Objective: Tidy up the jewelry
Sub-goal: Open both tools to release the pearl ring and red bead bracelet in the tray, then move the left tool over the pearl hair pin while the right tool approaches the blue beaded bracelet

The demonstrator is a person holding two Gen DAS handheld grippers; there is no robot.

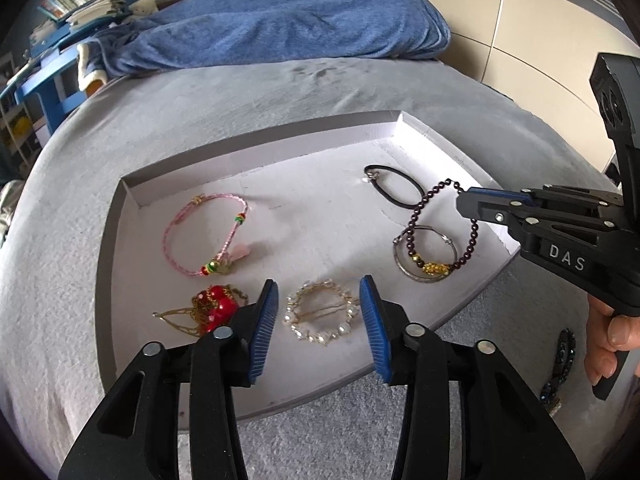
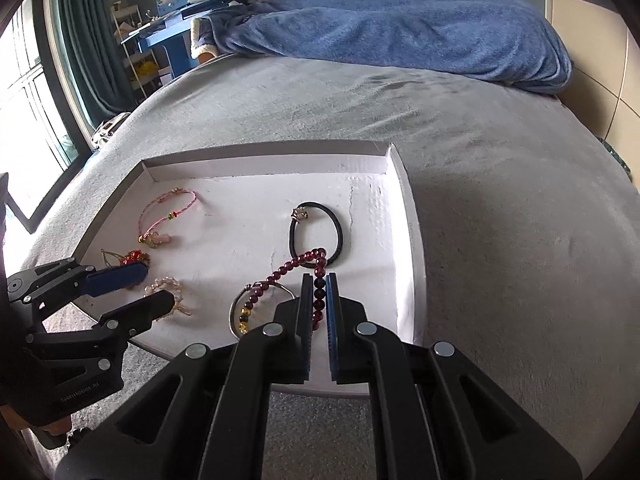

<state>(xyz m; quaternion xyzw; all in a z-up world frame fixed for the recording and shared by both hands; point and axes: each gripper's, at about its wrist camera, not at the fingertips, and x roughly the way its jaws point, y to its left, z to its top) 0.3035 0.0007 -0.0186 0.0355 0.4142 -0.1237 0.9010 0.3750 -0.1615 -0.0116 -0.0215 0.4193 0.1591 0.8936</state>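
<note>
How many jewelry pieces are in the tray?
6: pink cord bracelet, red charm, pearl ring clip, black hair tie, silver bangle, beaded bracelet held above it.

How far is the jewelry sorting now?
Already in the tray: pink cord bracelet, black hair tie, red charm, pearl hair clip, silver bangle. In hand: the right gripper is shut on the dark red bead bracelet, over the bangle. The left gripper is open. Left: a dark sparkly hair clip outside on the bed.
</note>
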